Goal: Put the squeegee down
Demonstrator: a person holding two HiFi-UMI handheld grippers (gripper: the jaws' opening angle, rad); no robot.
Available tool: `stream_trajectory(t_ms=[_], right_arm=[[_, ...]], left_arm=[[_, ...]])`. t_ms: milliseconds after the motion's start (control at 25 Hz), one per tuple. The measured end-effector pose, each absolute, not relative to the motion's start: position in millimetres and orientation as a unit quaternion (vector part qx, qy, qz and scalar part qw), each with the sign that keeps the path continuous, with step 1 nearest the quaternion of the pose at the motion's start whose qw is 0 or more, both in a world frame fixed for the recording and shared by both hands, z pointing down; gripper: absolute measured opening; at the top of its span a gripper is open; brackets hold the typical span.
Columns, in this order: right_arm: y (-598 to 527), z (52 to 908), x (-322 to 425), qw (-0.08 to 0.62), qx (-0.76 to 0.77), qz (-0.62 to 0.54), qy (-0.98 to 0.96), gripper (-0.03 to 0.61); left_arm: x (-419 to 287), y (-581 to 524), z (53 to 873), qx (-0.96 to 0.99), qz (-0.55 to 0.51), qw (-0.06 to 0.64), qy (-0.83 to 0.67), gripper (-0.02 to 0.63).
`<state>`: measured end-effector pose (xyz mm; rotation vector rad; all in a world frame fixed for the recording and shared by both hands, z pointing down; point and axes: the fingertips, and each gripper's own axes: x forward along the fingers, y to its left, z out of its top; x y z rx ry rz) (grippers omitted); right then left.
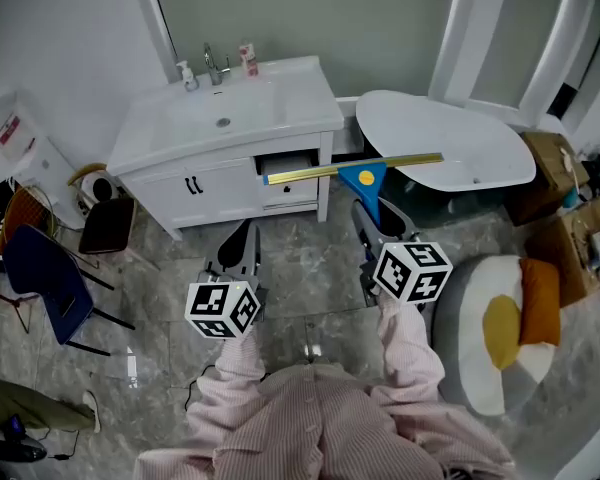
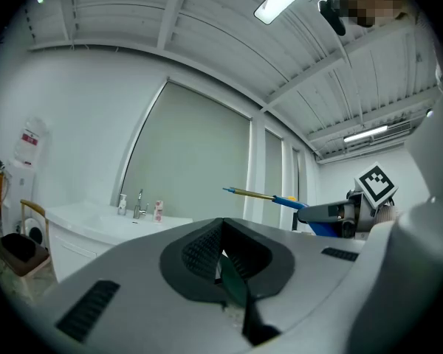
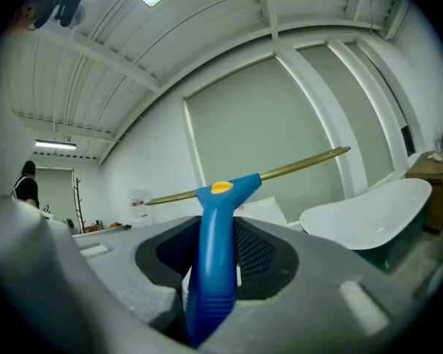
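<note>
Squeegee [image 1: 352, 169] aloft in the right hand-held gripper [image 1: 377, 220]
Jaws clamp its blue handle [image 3: 215, 257]; the blade [image 1: 310, 173] lies at 12 o'clock, long axis 9-to-3, above the floor [image 1: 310, 268]. Left hand-held gripper [image 1: 242, 243] closed, empty.

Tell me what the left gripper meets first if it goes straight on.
The left gripper points at the right end of the white vanity, so probably that. Height is unclear, and it might clear the top and reach the grey panel behind.
</note>
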<state>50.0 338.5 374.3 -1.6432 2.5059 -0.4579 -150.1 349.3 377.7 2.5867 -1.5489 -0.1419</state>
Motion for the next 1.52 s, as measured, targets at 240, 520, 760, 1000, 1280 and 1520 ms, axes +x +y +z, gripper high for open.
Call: stream_trajectory(t_ms=[240, 520, 760, 1000, 1280, 1520], right_arm=[[339.4, 378.7, 67.8, 0.067, -0.542, -0.161, 0.822, 0.135], [325.8, 380.7, 75.2, 0.074, -0.533, -0.168, 0.826, 0.135], [297.0, 387.5, 74.7, 0.071, -0.529, -0.173, 0.828, 0.135], [252.3, 399.0, 68.0, 0.062, -0.521, -0.18, 0.832, 0.135], [184.1, 405.6, 67.5, 0.057, -0.522, -0.183, 0.831, 0.135], [122.1, 402.7, 64.6, 0.058, -0.526, -0.183, 0.828, 0.135]], left_arm=[[-133.7, 356.4, 380.9, 0.853, -0.047, 0.063, -0.515, 0.002], [-128.3, 346.3, 387.4, 0.848, -0.042, 0.072, -0.524, 0.002], [-126.8, 321.9, 393.5, 0.846, -0.04, 0.075, -0.527, 0.002], [-130.6, 275.1, 404.9, 0.843, -0.033, 0.08, -0.531, 0.002], [-131.5, 201.7, 409.3, 0.843, -0.036, 0.086, -0.53, 0.002], [-134.0, 134.3, 400.9, 0.848, -0.038, 0.083, -0.523, 0.002]])
